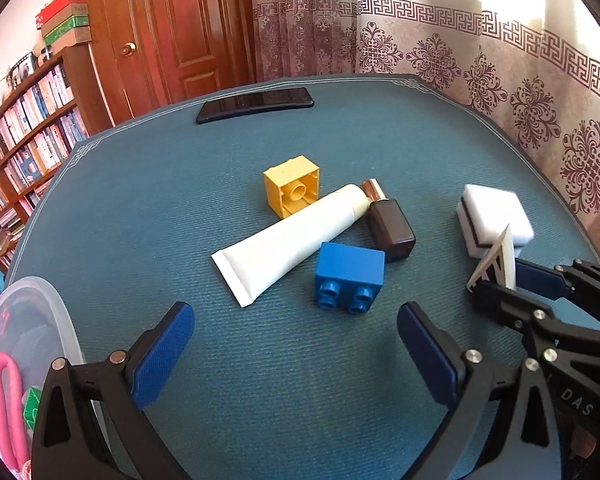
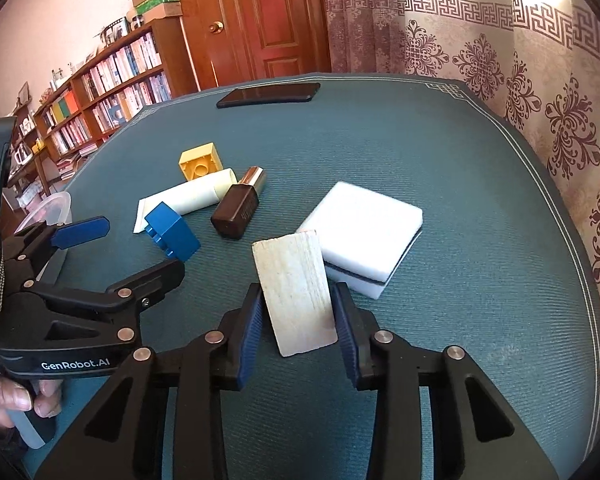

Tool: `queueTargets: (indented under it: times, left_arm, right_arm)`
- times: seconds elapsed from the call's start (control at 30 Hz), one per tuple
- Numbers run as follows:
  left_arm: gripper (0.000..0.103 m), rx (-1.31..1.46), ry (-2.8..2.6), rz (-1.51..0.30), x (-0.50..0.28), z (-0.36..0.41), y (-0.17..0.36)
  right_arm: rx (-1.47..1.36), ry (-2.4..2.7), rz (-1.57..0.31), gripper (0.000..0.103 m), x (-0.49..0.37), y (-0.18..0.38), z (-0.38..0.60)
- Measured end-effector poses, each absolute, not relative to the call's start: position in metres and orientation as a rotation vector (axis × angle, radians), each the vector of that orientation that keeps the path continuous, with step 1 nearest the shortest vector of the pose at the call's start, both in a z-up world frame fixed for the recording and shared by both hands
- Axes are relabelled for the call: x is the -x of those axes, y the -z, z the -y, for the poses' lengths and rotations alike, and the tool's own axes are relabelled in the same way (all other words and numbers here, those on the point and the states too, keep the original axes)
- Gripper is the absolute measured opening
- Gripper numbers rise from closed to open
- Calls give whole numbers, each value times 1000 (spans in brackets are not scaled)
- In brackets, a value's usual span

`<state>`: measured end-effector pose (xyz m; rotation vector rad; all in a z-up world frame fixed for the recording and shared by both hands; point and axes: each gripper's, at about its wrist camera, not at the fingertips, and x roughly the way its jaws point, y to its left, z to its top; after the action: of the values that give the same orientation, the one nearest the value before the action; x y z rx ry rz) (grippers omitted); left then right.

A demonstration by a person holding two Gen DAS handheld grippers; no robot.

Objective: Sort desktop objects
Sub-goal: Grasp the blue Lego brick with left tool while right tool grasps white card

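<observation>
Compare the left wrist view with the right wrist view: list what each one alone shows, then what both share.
Left wrist only: a clear container holding a pink looped item.

Right wrist only: the person's hand gripping the left gripper, and the wooden block's broad face, clamped in the right gripper.

Both: blue brick, yellow brick, white tube, brown bottle, white sponge, phone.

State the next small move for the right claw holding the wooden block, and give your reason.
Probably carry the wooden block leftward toward the clear plastic container at the table's left edge. The right claw is shut on the block and holds it above the mat, while the left claw is open and empty, and the container already holds sorted items.
</observation>
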<state>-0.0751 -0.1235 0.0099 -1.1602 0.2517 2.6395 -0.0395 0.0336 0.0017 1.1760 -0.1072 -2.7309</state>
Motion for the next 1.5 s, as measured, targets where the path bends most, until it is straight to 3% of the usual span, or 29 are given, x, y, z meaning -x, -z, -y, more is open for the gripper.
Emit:
queueTargets:
  times: [0.27, 0.5, 0.67, 0.77, 1.5]
  left_arm:
    - [89, 1168, -2599, -247, 84, 114, -4]
    - [69, 1156, -2608, -212, 89, 117, -5]
    - [44, 1139, -2613, -225, 85, 116, -7]
    - [36, 1145, -2623, -212, 82, 118, -8]
    - [36, 1058, -2725, -126, 34, 155, -51]
  right_arm:
    - [-1167, 2722, 138, 38, 39, 0, -37]
    - [-1165, 2720, 145, 38, 39, 0, -37]
    - [-1165, 2723, 137, 38, 39, 1, -37]
    - [-1165, 2723, 138, 38, 39, 1, -37]
    - [-1163, 2727, 152, 38, 39, 0, -38]
